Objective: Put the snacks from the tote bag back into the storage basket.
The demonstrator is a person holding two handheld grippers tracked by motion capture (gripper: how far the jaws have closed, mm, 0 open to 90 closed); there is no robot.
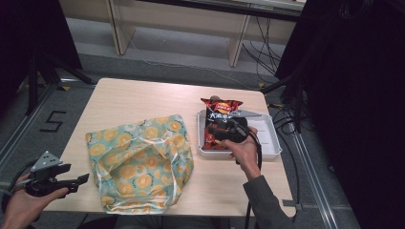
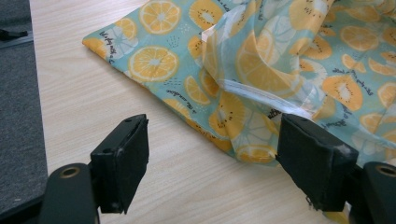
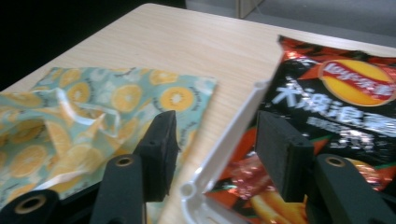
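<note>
Your right gripper (image 3: 212, 149) is open and empty, straddling the tray (image 3: 224, 144) rim; the chips (image 3: 336, 116) lie in the tray. Shift over the chips, probably the near edge, then close. Your left gripper (image 2: 212, 158) waits open by the bag (image 2: 261, 70).

Chip bag (image 1: 217, 121) in tray (image 1: 271, 143), right of cloth bag (image 1: 141, 160).

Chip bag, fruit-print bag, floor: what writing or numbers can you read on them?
"Lay's" in the red and yellow logo on the chip bag.
Large white Chinese characters below that logo: too blurred to read.
"5" marked on the floor left of the table.
Small black script on the fruit-print bag: too small to read.
</note>
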